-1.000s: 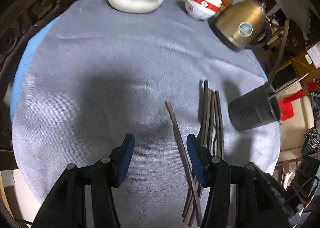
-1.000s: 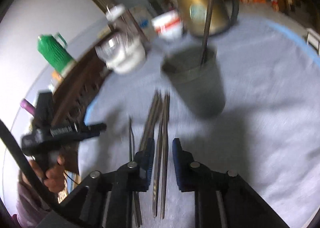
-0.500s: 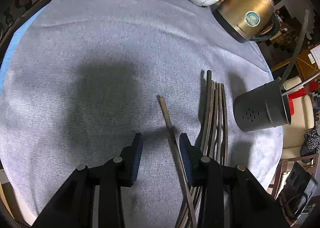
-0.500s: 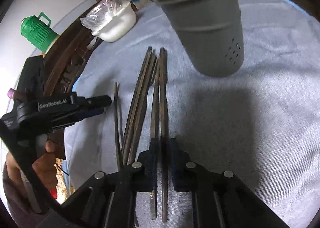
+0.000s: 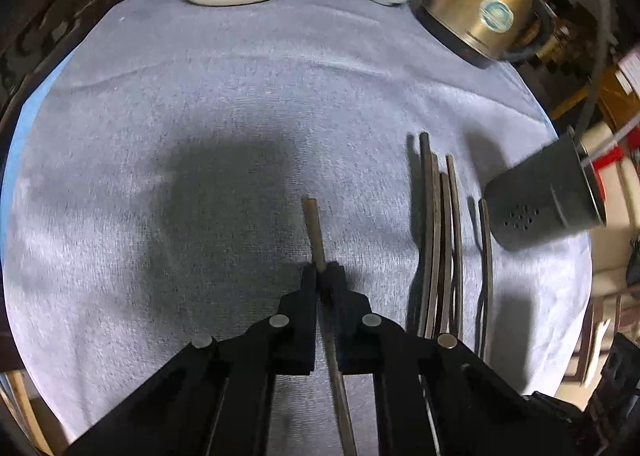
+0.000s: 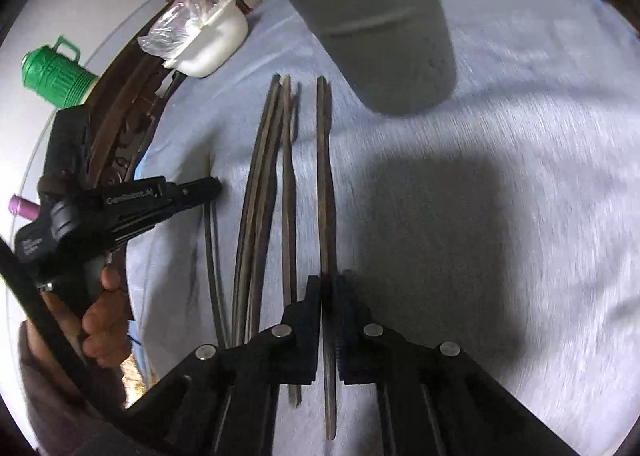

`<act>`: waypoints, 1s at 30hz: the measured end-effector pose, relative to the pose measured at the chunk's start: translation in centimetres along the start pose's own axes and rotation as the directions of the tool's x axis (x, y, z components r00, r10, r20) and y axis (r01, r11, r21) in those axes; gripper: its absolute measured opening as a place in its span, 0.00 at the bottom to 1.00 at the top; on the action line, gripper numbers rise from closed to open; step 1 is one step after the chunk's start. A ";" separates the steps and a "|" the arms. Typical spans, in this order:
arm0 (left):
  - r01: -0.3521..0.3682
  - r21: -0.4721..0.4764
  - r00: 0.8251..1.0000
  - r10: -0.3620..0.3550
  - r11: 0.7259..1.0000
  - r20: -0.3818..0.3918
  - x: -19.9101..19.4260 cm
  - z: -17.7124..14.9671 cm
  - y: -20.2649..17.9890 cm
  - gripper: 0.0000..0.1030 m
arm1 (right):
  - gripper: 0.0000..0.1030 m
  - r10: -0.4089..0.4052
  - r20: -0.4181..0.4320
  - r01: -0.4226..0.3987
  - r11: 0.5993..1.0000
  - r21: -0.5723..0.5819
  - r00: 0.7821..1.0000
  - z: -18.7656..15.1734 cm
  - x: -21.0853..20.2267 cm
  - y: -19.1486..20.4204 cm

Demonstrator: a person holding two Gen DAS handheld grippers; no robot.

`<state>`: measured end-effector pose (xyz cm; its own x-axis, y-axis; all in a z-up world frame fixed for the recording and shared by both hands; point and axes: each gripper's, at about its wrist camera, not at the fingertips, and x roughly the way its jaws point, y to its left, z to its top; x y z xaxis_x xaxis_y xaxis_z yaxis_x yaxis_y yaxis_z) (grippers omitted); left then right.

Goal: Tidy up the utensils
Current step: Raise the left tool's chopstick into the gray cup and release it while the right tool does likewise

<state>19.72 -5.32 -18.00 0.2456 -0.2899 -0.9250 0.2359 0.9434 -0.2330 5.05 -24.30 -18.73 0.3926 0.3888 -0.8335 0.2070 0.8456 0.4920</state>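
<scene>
the left gripper [image 5: 323, 276] is clenched on a single chopstick [image 5: 312, 224] that lies apart from the rest, its blunt end pointing straight ahead toward the middle of the grey cloth [image 5: 200, 96]. the right gripper [image 6: 329, 288] is pinched on another chopstick [image 6: 324, 160], whose long axis runs forward from the fingers toward the grey holder [image 6: 384, 36] just ahead near the cloth's edge. the loose bundle [image 6: 260, 184] lies parallel, just left of it. the holder is much nearer the right gripper, so i judge that stick goes in first, needing to be tipped upright over the rim. the left wrist view shows the holder [image 5: 548, 196] off to the right, beyond the bundle [image 5: 438, 236]; only the right wrist view shows the left gripper [image 6: 196, 192] from outside and the hand [image 6: 100, 320] holding it
</scene>
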 end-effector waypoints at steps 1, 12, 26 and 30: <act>0.000 0.026 1.000 0.000 1.000 -0.005 0.0 -0.1 0.0 0.07 | 0.06 -0.004 -0.004 0.004 1.000 -0.001 1.000 -0.4 0.0 0.2; 0.059 0.063 0.997 -0.056 0.996 -0.047 -0.2 -0.4 0.5 0.12 | 0.12 -0.066 -0.013 0.065 0.997 -0.032 0.998 -0.6 -0.8 0.3; 0.080 0.082 0.997 -0.079 0.993 -0.023 -0.8 -0.9 0.5 0.18 | 0.19 -0.139 0.086 0.144 0.989 -0.046 0.986 5.3 1.2 2.0; 0.074 0.099 0.997 -0.074 0.992 -0.006 -0.7 -1.1 0.3 0.18 | 0.19 -0.182 0.112 0.187 0.981 -0.043 0.977 6.3 2.0 2.9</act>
<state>18.64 -4.65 -17.80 0.2218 -0.3581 -0.9070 0.3456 0.8986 -0.2703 12.07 -23.36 -17.36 0.4459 0.1855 -0.8756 0.2383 0.9184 0.3159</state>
